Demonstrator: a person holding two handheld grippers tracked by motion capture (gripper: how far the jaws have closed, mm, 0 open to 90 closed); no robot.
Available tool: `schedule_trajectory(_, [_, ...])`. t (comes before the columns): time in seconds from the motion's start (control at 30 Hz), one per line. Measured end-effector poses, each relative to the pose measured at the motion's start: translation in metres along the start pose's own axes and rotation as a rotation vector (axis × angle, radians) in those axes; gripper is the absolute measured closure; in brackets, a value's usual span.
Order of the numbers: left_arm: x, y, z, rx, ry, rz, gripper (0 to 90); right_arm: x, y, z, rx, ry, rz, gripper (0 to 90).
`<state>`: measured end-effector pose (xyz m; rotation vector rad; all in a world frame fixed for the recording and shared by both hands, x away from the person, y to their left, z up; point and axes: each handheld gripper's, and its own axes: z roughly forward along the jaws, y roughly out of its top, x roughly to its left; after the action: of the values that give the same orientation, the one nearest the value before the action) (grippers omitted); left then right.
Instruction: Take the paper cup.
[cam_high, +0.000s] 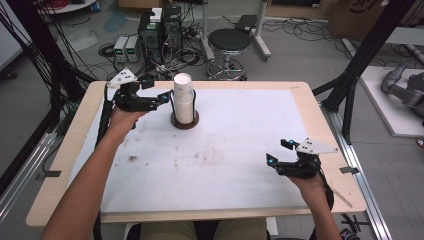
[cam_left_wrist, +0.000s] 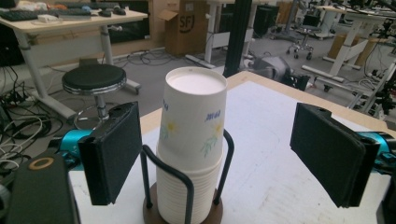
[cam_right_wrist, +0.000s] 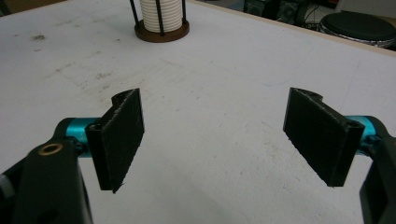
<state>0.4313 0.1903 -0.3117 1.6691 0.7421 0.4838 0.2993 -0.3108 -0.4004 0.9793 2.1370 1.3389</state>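
Because the top paper cup (cam_left_wrist: 194, 121) is thin, light and easily crushed, it calls for a gentle squeeze on its sidewall above the stack. White with small flower prints, it sits inverted in a wire holder (cam_left_wrist: 187, 186) at the tabletop's (cam_high: 240, 150) far left. Left claw (cam_high: 167, 97) gapes wide around it; right claw (cam_high: 278, 152) wide, empty.
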Motion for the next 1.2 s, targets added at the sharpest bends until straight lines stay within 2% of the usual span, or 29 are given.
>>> schedule_trajectory(0.07, [0.0, 0.003, 0.004, -0.001, 0.0, 0.004, 16.8, 0.0, 0.0, 0.0, 0.003, 0.004, 0.002, 20.7])
schedule_trajectory(0.1, [0.001, 0.008, 0.011, 0.002, -0.002, -0.003, 16.9, 0.0, 0.0, 0.0, 0.003, 0.005, 0.002, 20.7])
schedule_trajectory(0.17, [0.002, 0.014, 0.018, 0.015, 0.001, 0.01, 16.6, 0.0, 0.0, 0.0, 0.005, 0.005, 0.004, 20.7])
schedule_trajectory(0.27, [0.004, 0.019, 0.025, 0.009, 0.002, 0.002, 16.6, -0.001, 0.0, 0.0, 0.002, 0.008, 0.009, 20.7])
schedule_trajectory(0.3, [0.006, 0.024, 0.032, 0.03, 0.014, 0.015, 16.6, -0.001, 0.0, 0.0, 0.001, 0.008, 0.007, 20.7])
schedule_trajectory(0.33, [0.006, 0.027, 0.035, 0.023, 0.017, 0.017, 16.6, -0.001, -0.001, 0.0, 0.0, 0.008, 0.01, 20.7])
schedule_trajectory(0.47, [0.009, 0.031, 0.047, 0.048, 0.024, 0.015, 16.6, -0.002, -0.001, -0.001, 0.001, 0.012, 0.011, 20.7])
schedule_trajectory(0.5, [0.009, 0.034, 0.054, 0.058, 0.03, 0.023, 16.6, -0.002, -0.001, -0.001, 0.001, 0.013, 0.013, 20.7])
schedule_trajectory(0.6, [0.009, 0.031, 0.063, 0.063, 0.03, 0.01, 16.7, -0.002, -0.002, -0.001, 0.0, 0.014, 0.012, 20.7])
schedule_trajectory(0.67, [0.009, 0.027, 0.07, 0.087, 0.034, 0.005, 16.7, -0.003, -0.002, -0.002, -0.001, 0.013, 0.014, 20.7])
schedule_trajectory(0.9, [0.009, 0.018, 0.085, 0.137, 0.051, 0.013, 17.2, -0.004, -0.003, -0.003, 0.0, 0.012, 0.02, 20.7])
schedule_trajectory(1.1, [0.008, 0.017, 0.088, 0.154, 0.059, 0.026, 24.4, -0.004, -0.003, -0.003, -0.003, 0.013, 0.021, 20.7])
schedule_trajectory(1.17, [0.007, 0.017, 0.088, 0.154, 0.055, 0.03, 31.6, -0.005, -0.003, -0.004, -0.004, 0.012, 0.02, 20.7])
schedule_trajectory(1.2, [0.007, 0.017, 0.088, 0.156, 0.054, 0.033, 31.6, -0.005, -0.003, -0.004, -0.004, 0.012, 0.02, 20.7])
